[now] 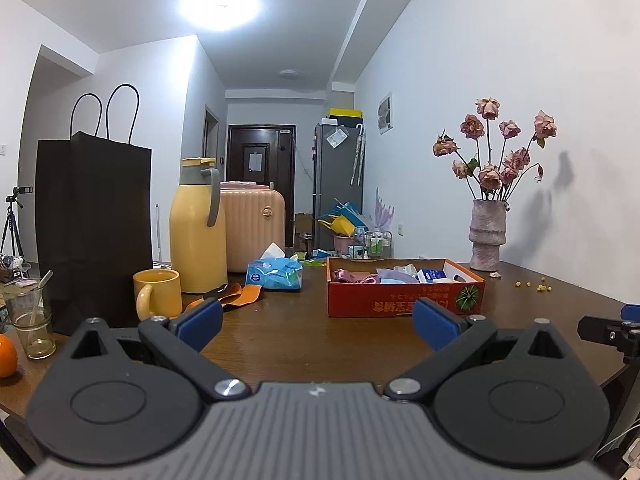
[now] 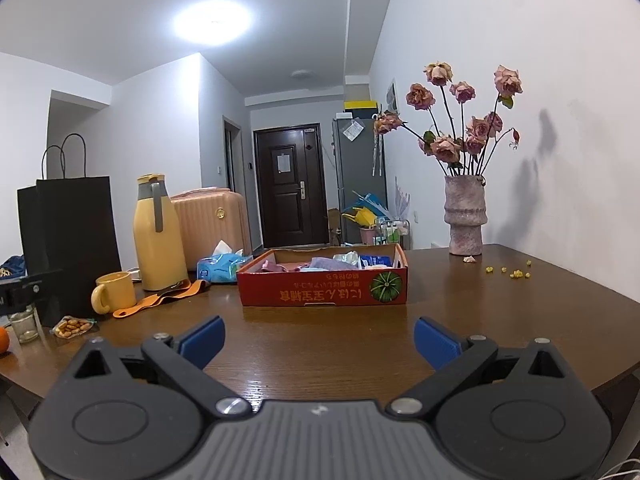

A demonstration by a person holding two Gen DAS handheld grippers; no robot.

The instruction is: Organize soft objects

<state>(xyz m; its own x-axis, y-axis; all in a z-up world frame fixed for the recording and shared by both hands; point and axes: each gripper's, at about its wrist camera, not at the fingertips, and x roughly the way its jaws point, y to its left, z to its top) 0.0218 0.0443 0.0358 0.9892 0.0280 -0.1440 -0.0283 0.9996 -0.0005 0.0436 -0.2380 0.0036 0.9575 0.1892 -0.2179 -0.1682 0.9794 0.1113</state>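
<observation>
Left wrist view first: your left gripper (image 1: 318,326) hangs low over the dark brown wooden table (image 1: 304,344), jaws spread wide, nothing between the blue pads (image 1: 200,322). The soft stuff is mostly sitting in the shallow red cardboard box with the green pumpkin print (image 1: 404,300) straight ahead, pink and purple fabric bits plus some packets, can't tell exactly what each is. Left of it there's a blue plastic tissue pack (image 1: 274,274) and an orange-and-black fabric strap (image 1: 240,294) lying flat, prob still loose items imo. Risk here: the strap runs right up by the yellow ceramic mug (image 1: 158,294) and the tall yellow thermos jug (image 1: 198,226), so if you drag it sideways you could tug or tip the mug. The clear glass with a spoon in it (image 1: 30,322) and the tall black paper bag (image 1: 94,228) crowd that left side too.

Right wrist view: your right gripper (image 2: 320,340) is also wide open, holding nothing, w/ the box dead ahead and clear table between. The pink textured ceramic vase of dried roses (image 2: 466,216) stands behind the box's right corner, top-heavy looking, so a wide swing that way could knock it over. Small yellow crumbs (image 2: 510,272) are scattered near it, and a small open snack packet (image 2: 72,326) lies on the left; neither is really in the way.
</observation>
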